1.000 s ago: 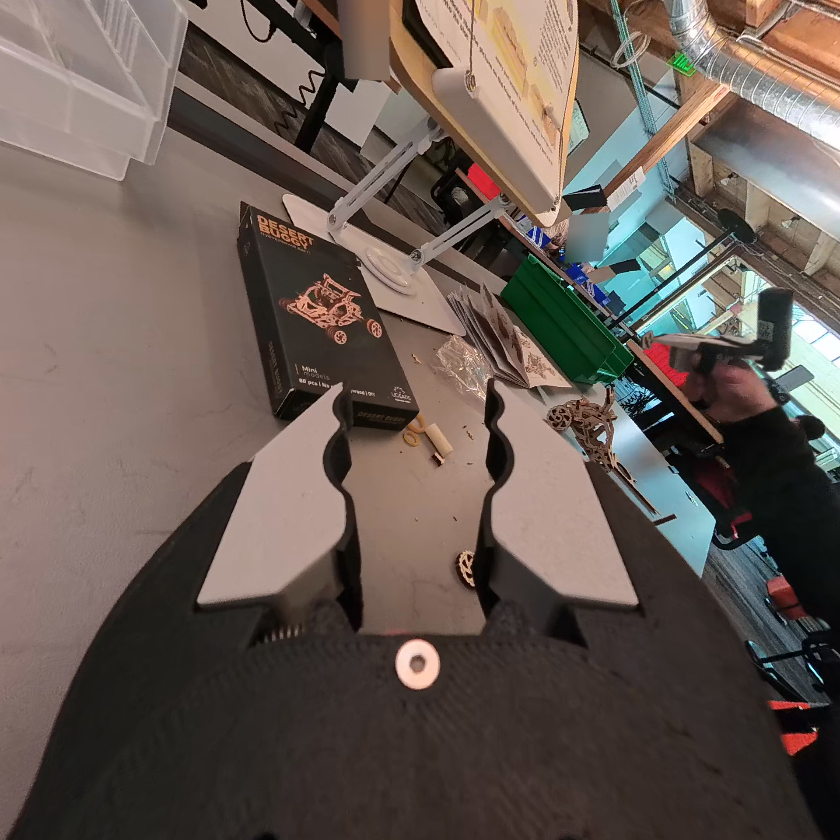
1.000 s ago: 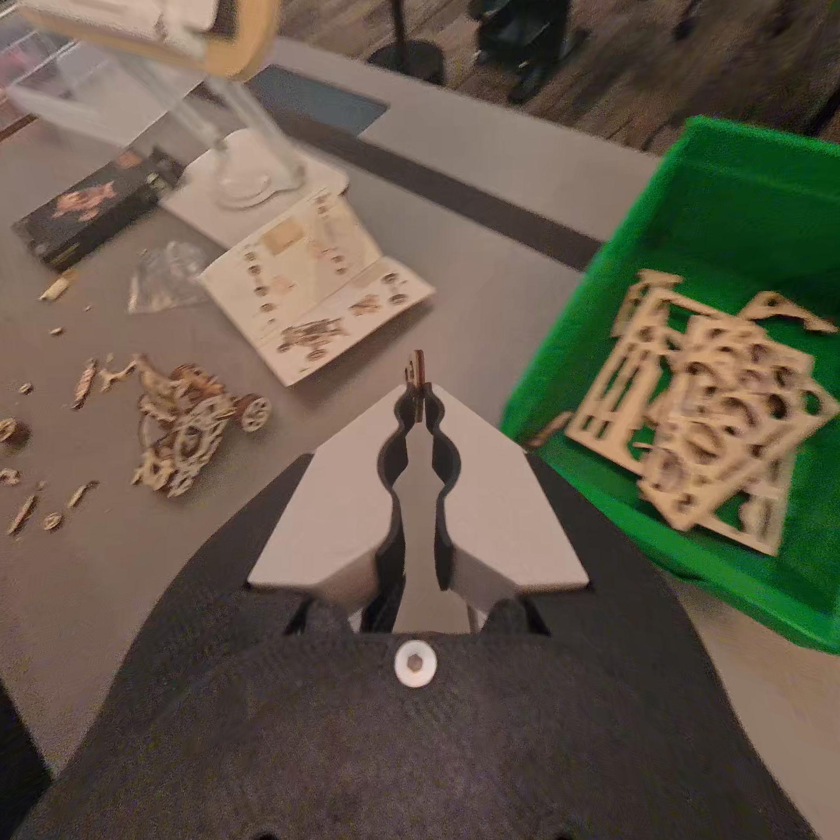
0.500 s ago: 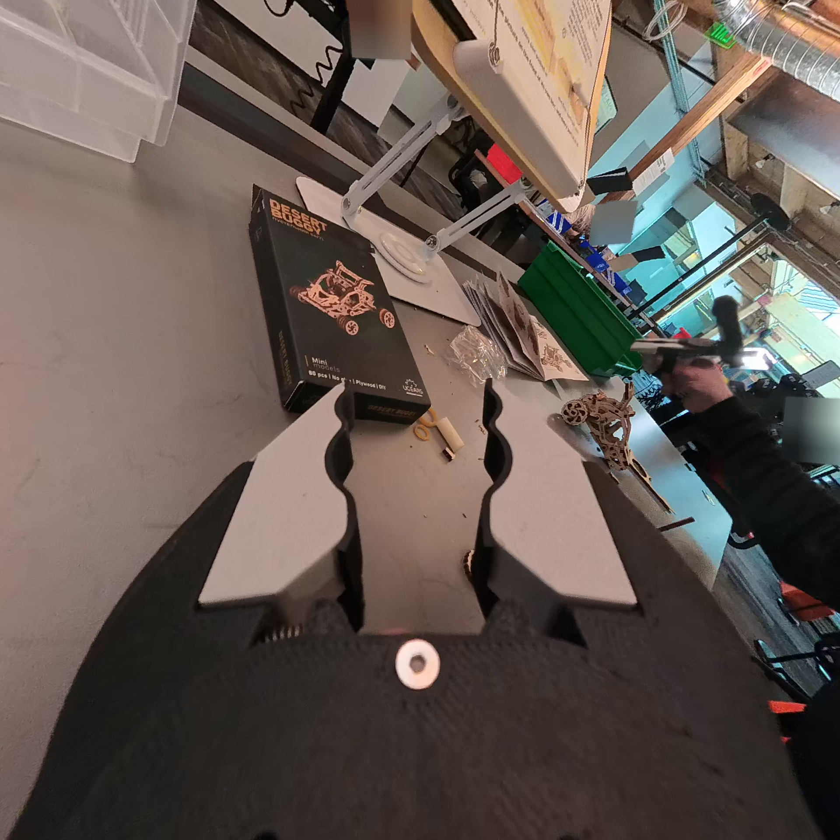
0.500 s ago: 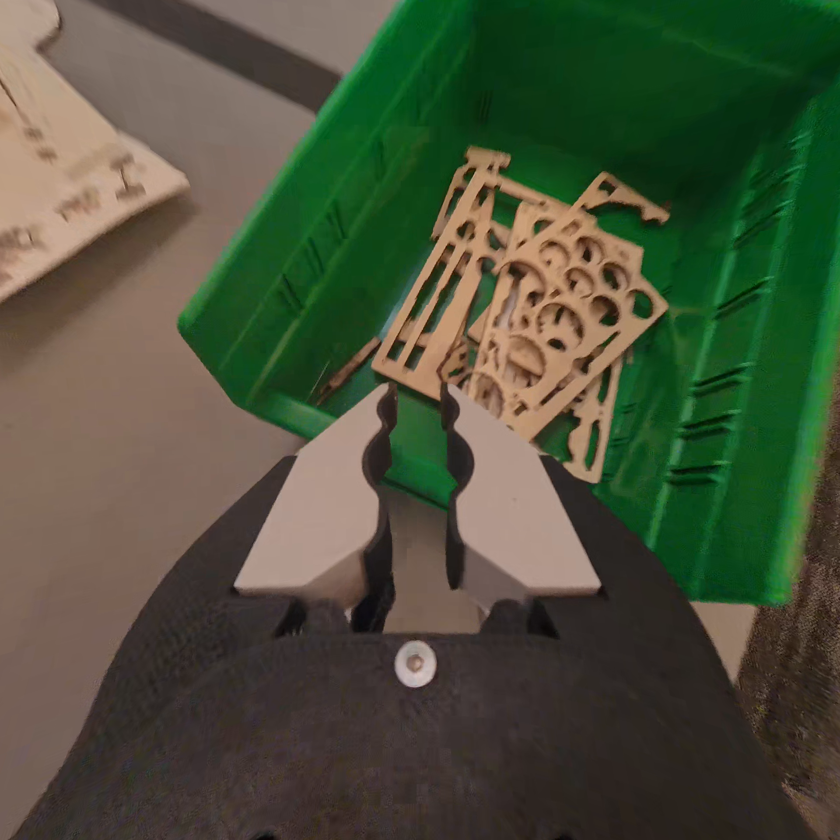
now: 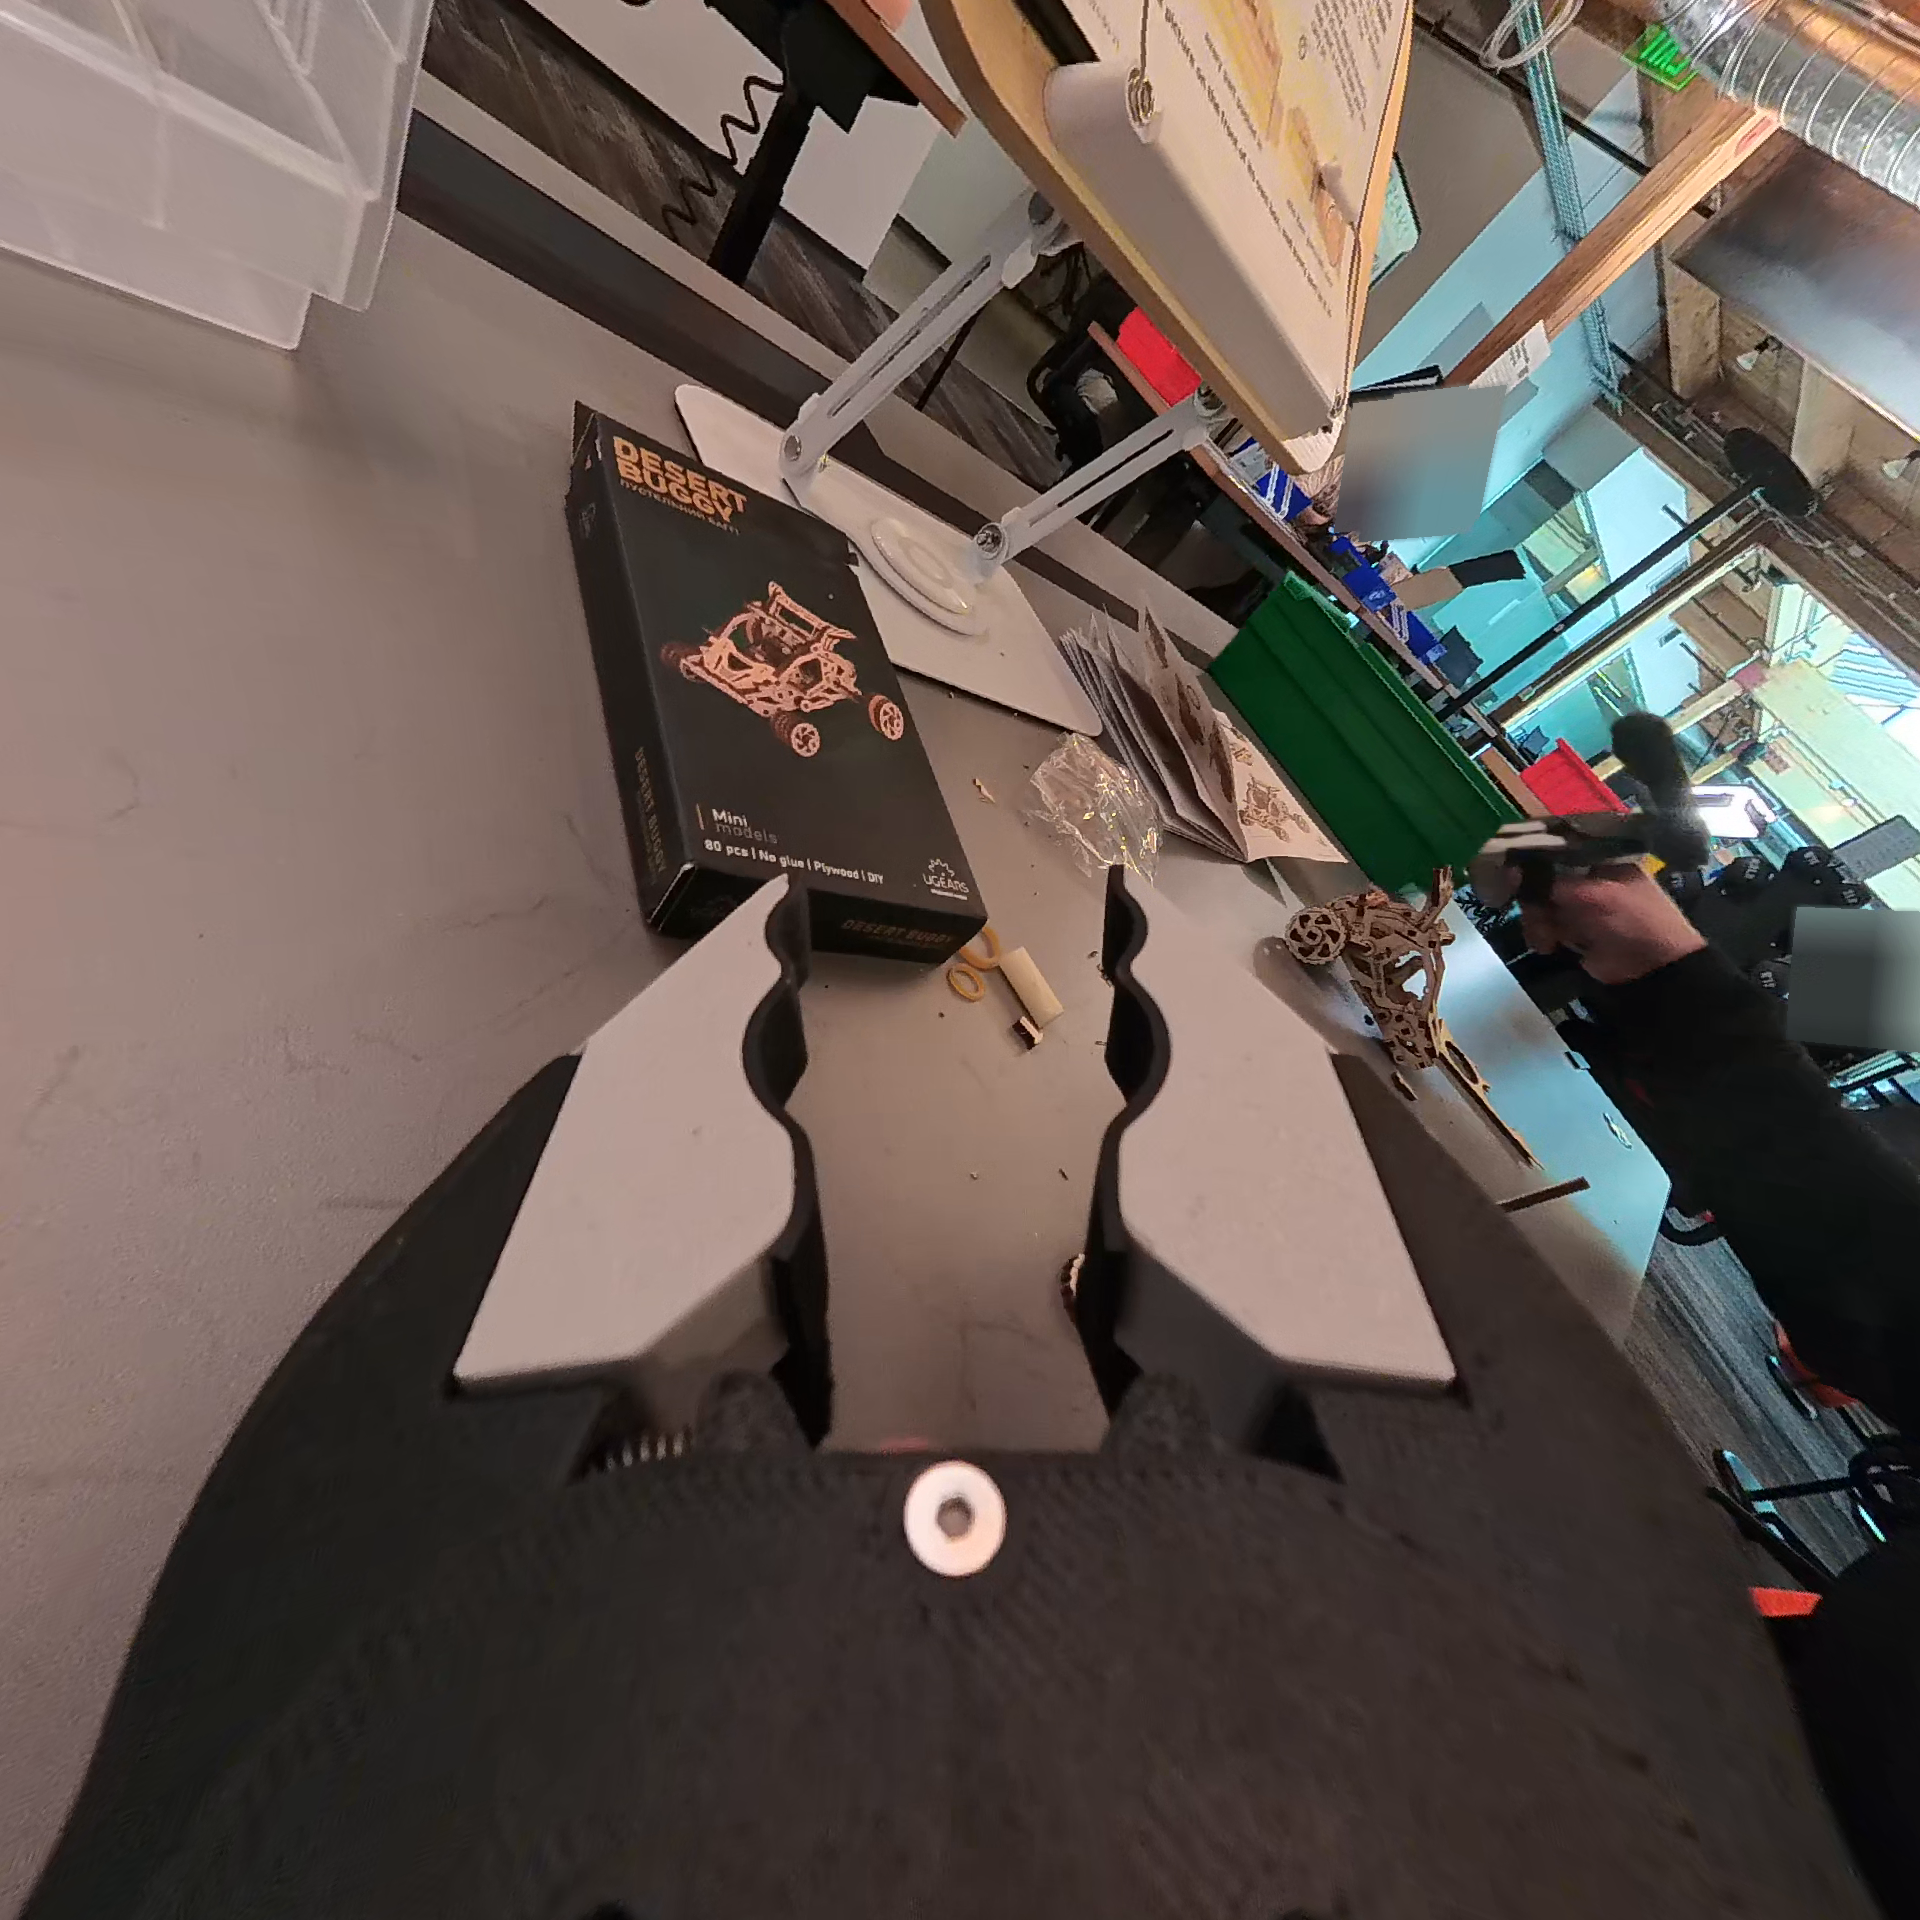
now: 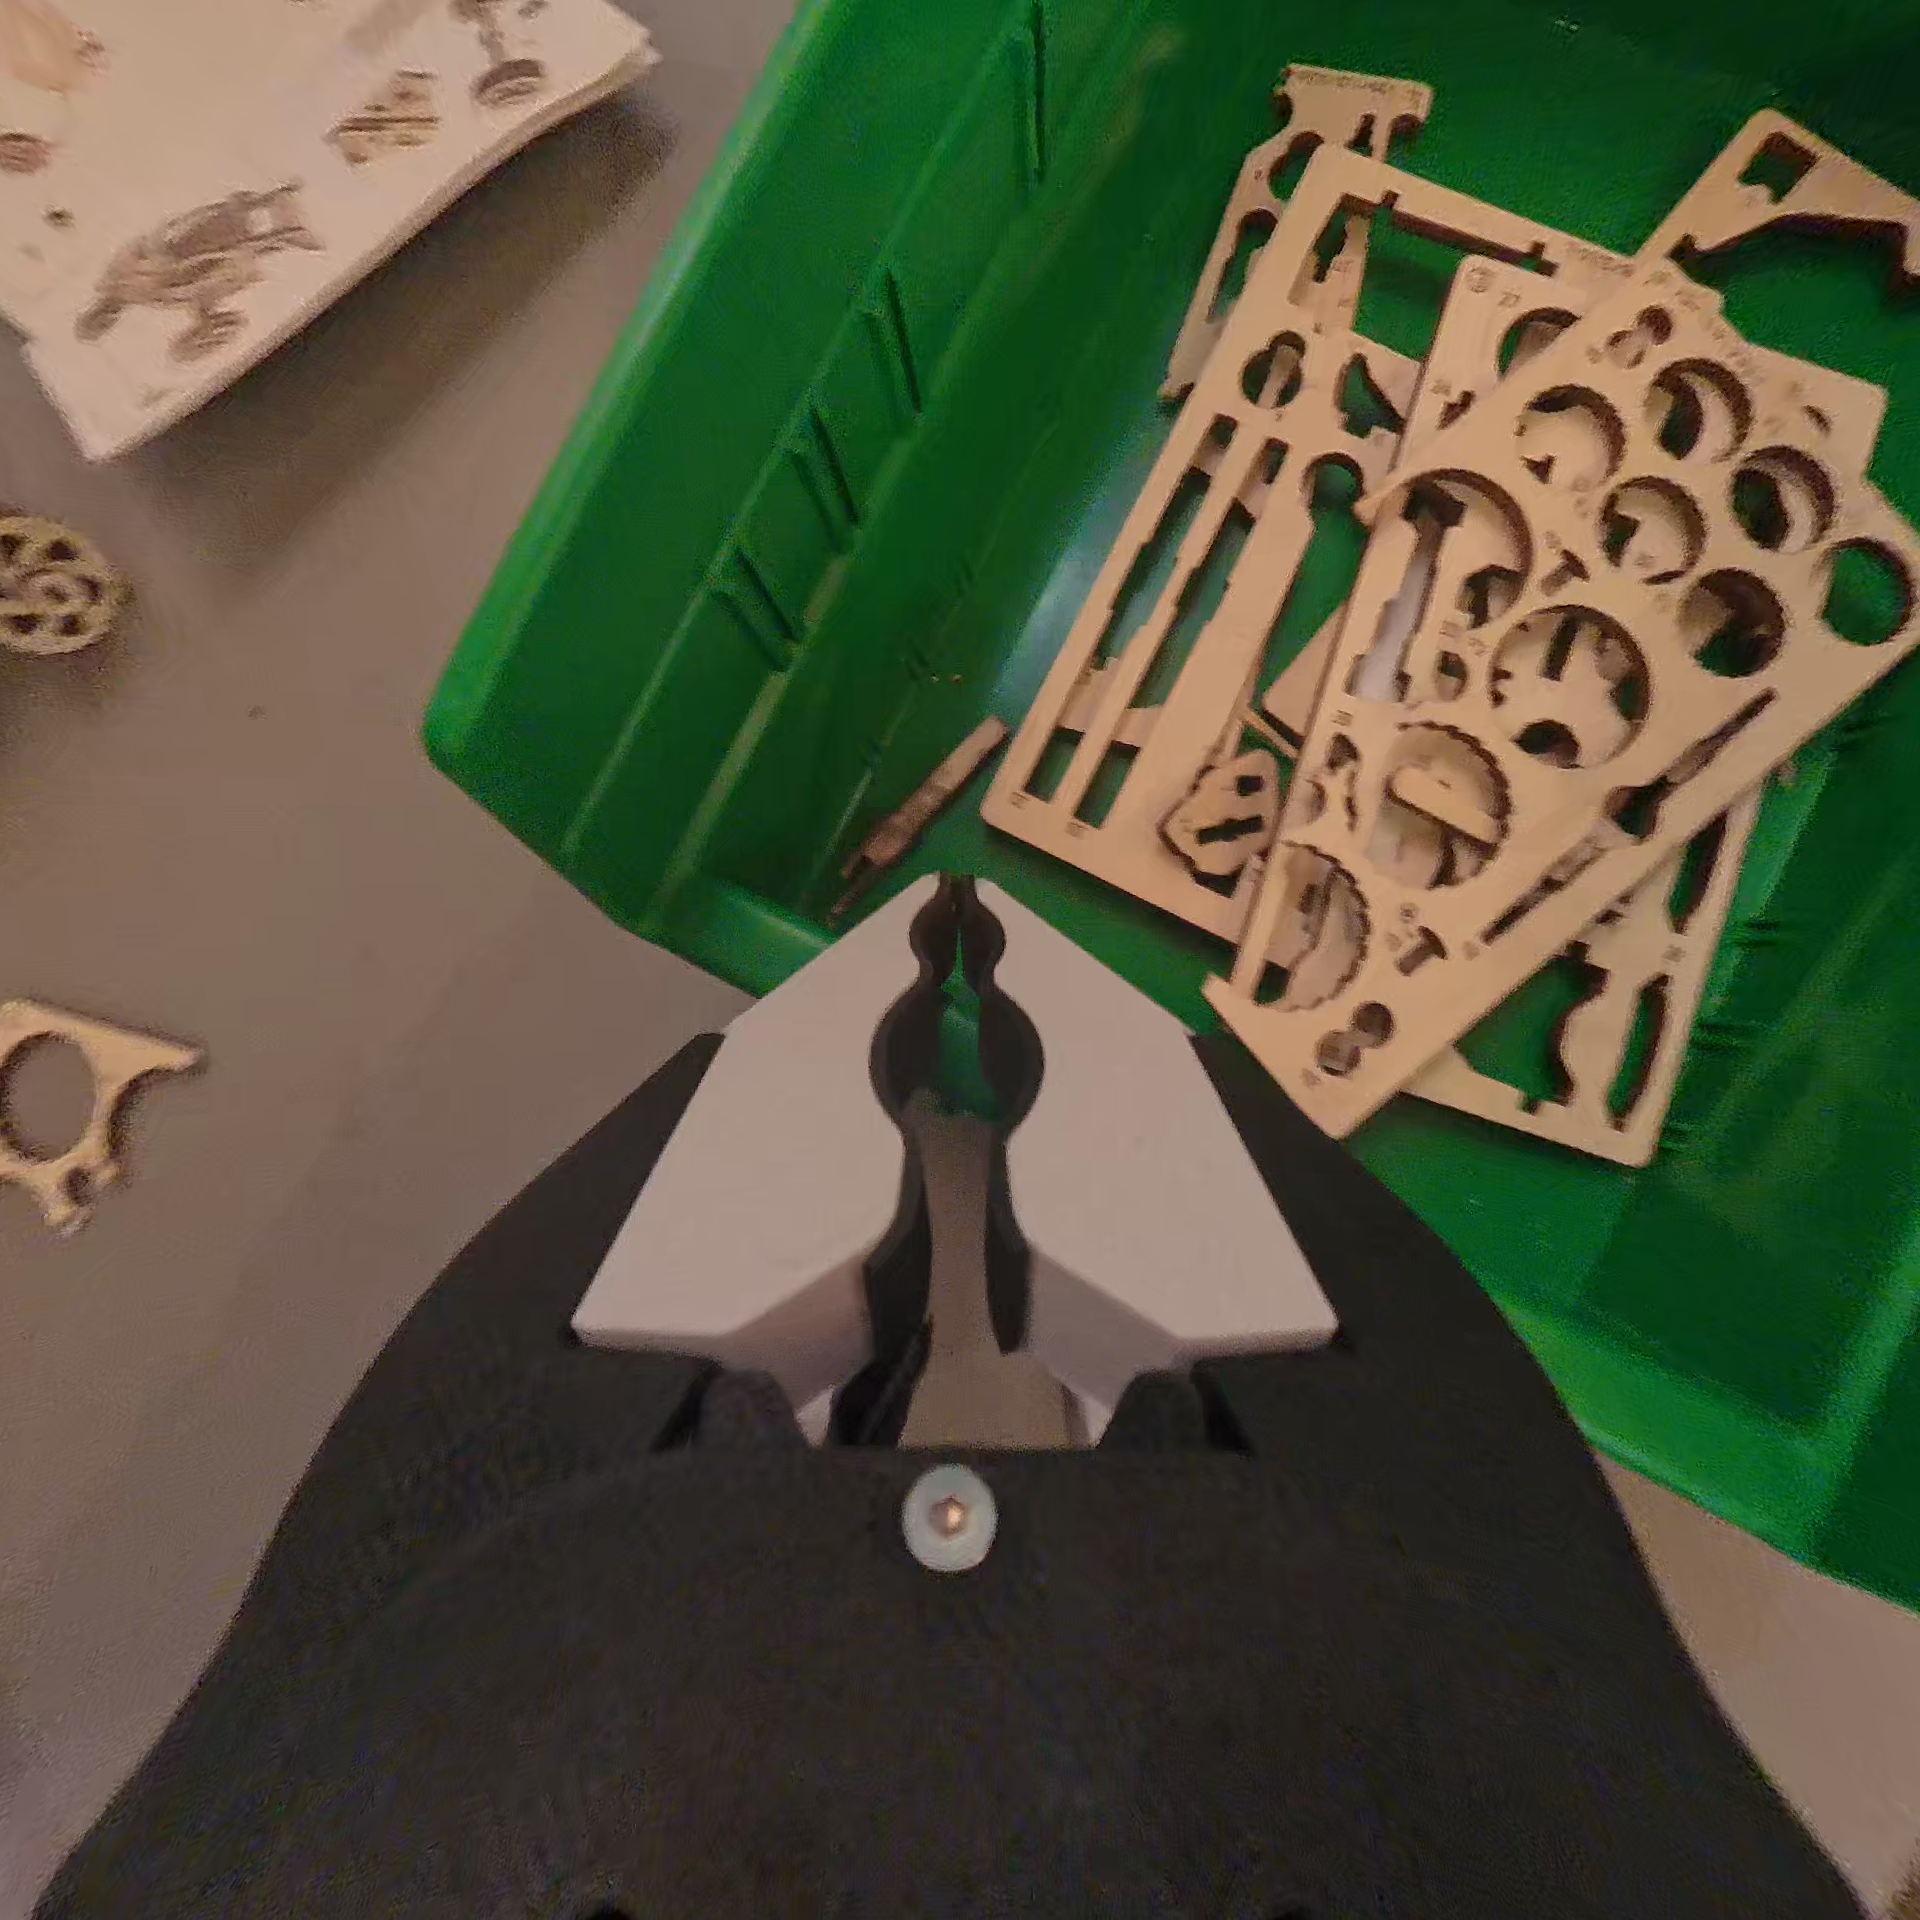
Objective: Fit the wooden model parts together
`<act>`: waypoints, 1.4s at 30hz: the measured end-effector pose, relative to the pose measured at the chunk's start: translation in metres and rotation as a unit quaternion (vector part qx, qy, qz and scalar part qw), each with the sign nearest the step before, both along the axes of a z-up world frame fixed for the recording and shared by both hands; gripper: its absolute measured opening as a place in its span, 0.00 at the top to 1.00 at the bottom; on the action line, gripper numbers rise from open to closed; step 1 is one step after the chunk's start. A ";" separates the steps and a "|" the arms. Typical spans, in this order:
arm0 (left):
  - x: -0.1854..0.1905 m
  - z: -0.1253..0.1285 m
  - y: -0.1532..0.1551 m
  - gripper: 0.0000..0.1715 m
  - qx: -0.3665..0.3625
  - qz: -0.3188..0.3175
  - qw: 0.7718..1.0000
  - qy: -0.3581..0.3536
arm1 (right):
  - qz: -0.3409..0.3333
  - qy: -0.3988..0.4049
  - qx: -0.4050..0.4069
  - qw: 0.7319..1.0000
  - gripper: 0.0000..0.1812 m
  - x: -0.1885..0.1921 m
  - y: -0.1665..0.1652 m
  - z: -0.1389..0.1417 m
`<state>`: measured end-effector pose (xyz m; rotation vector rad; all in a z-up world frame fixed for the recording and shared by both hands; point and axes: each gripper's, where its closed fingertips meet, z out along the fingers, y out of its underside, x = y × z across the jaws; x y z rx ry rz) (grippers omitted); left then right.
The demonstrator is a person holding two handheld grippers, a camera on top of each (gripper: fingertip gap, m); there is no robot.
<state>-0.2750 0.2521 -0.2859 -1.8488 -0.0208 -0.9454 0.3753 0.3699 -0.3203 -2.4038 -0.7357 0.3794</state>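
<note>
Only the right wrist view is looking down into the green bin (image 6: 727,436), where punched-out wooden sheets (image 6: 1538,644) are lying overlapped, their long sides running from 7 toward 1 o'clock, with a thin wooden strip (image 6: 925,805) beside them at 9 o'clock, slanting the same way. The right gripper (image 6: 958,891) is hovering over the bin's near rim with its tips drawn together; whether anything is pinched there I cannot tell. A loose wheel (image 6: 47,597) and a flat ringed part (image 6: 62,1101) are lying on the table at 9 o'clock, and a booklet (image 6: 260,197) at 11. Only the left wrist view is showing the half-built wooden buggy (image 5: 1382,956), lying at 2 o'clock of the left gripper (image 5: 951,935) with its long axis running from 10 toward 4 o'clock. That gripper is standing released above the grey table (image 5: 260,831), nothing between its fingers. Ahead at 11 o'clock a black kit box (image 5: 758,686) is lying flat; a small stick (image 5: 1029,997), a crumpled clear wrapper (image 5: 1091,810) and a white stand base (image 5: 935,582) are sitting nearby.
</note>
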 end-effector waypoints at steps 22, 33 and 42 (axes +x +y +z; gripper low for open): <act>0.000 -0.001 0.001 0.69 -0.002 0.001 1.000 0.002 | -0.156 -0.007 0.016 0.988 0.74 0.053 -0.046 0.011; 0.000 0.000 0.000 0.69 0.001 -0.002 1.000 0.000 | -0.153 -0.105 -0.073 0.980 0.74 0.069 -0.028 -0.009; 0.000 0.002 0.000 0.69 0.006 0.000 1.000 0.000 | -0.098 -0.108 -0.148 0.978 0.85 0.055 -0.025 -0.018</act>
